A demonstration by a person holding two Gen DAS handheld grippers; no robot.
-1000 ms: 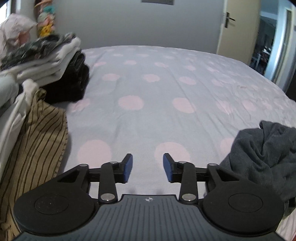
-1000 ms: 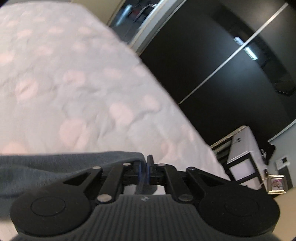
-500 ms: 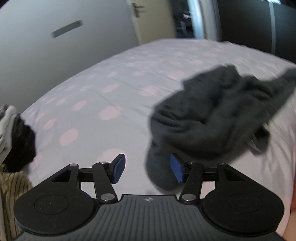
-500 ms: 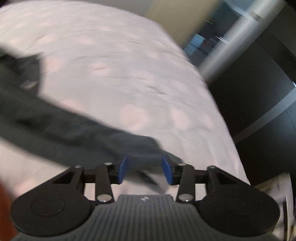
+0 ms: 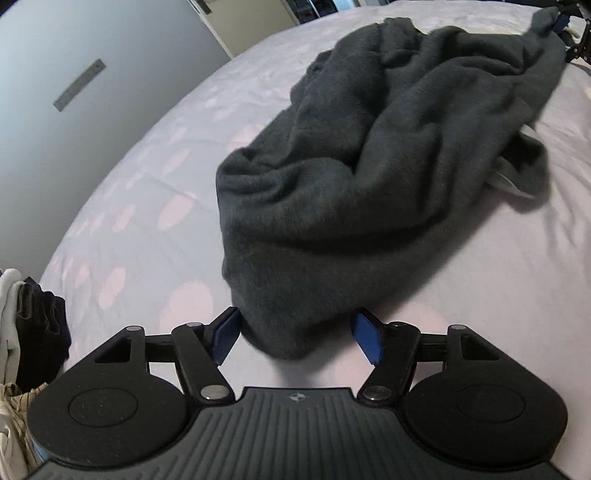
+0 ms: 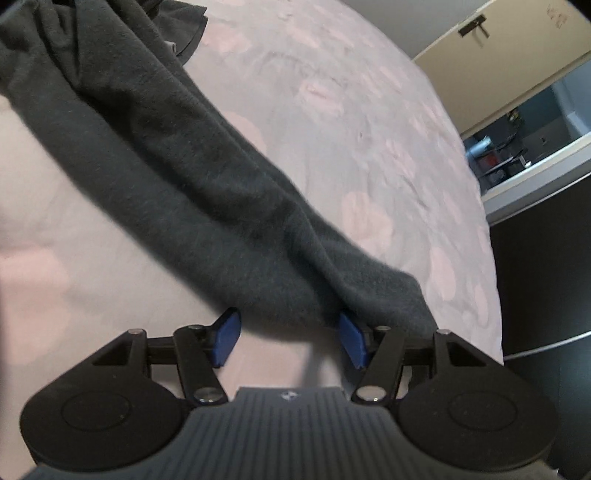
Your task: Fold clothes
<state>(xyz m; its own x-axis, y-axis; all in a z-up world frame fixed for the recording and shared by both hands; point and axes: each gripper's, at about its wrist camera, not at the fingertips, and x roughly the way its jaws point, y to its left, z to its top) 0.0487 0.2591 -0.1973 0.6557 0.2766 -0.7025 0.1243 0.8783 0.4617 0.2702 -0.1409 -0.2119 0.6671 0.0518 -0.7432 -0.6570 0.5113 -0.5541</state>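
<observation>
A dark grey knit garment (image 5: 369,158) lies crumpled on the bed, stretched out from its near end to a far corner. My left gripper (image 5: 295,338) is open, its blue pads on either side of the garment's near end without closing on it. In the right wrist view the same garment (image 6: 184,177) runs as a long band toward my right gripper (image 6: 288,338), which is open with the cloth's end lying between and over its pads. The right gripper (image 5: 565,26) also shows at the far top right of the left wrist view, at the garment's far corner.
The bed (image 5: 140,206) has a pale cover with pink dots. A pile of folded clothes (image 5: 33,321), black, white and striped, sits at the left edge. A door (image 6: 498,70) and dark wardrobe (image 6: 546,277) stand beyond the bed's far side.
My right gripper has opened from shut on the garment's end. My left gripper has swung right to the garment, and its jaws now straddle the near end.
</observation>
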